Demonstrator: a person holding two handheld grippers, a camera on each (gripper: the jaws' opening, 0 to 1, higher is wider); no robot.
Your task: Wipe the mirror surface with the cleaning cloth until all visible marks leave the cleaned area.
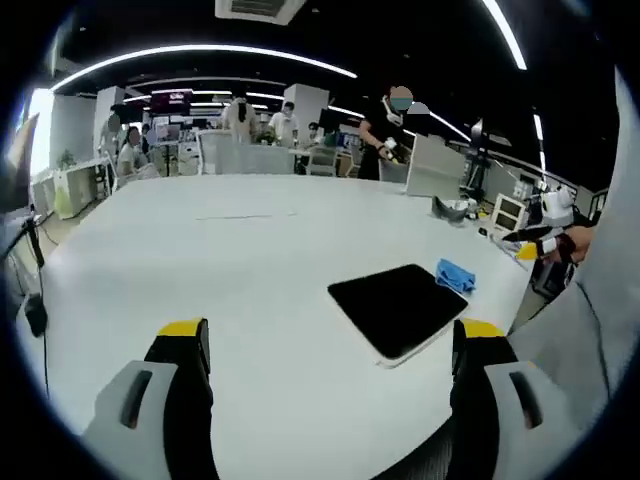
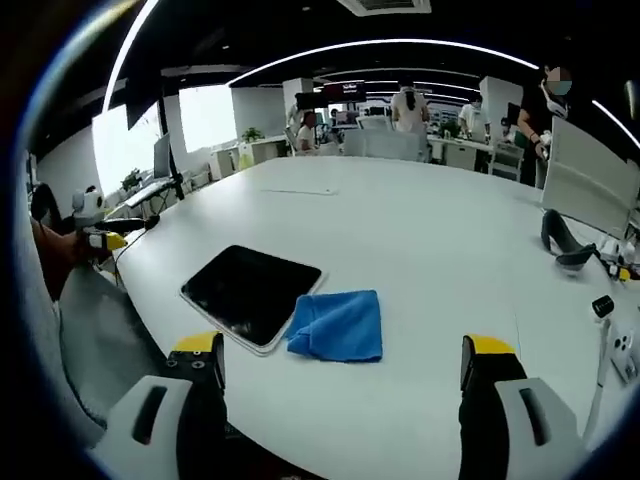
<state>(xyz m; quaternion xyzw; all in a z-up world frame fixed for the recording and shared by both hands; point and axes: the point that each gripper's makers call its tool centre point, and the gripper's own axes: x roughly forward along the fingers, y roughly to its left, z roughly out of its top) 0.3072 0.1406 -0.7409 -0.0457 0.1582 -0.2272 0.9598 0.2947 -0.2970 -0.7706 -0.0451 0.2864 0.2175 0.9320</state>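
The mirror lies flat near the edge of the big white desk, a dark, glossy slab with rounded corners and a thin pale rim. It sits close to the person, I'd guess so that both hands can reach it without stretching. The cleaning cloth rests just beside it, touching or slightly overlapping one corner: a soft blue square, loosely folded, with a nap that looks like microfibre. Lying right against the glass, it seems ready to be picked up and dragged straight across.

In the left gripper view the mirror shows from the other side, with the cloth a small crumpled blue patch beyond its far corner.

Neither tool has touched anything yet. The right hand-held gripper hovers short of the cloth, its yellow-tipped grey jaws spread wide with nothing between them. The left hand-held gripper hangs over bare desk before the mirror, jaws likewise wide apart and empty. Wiping appears not yet begun; whether the glass carries marks is too dim to tell.
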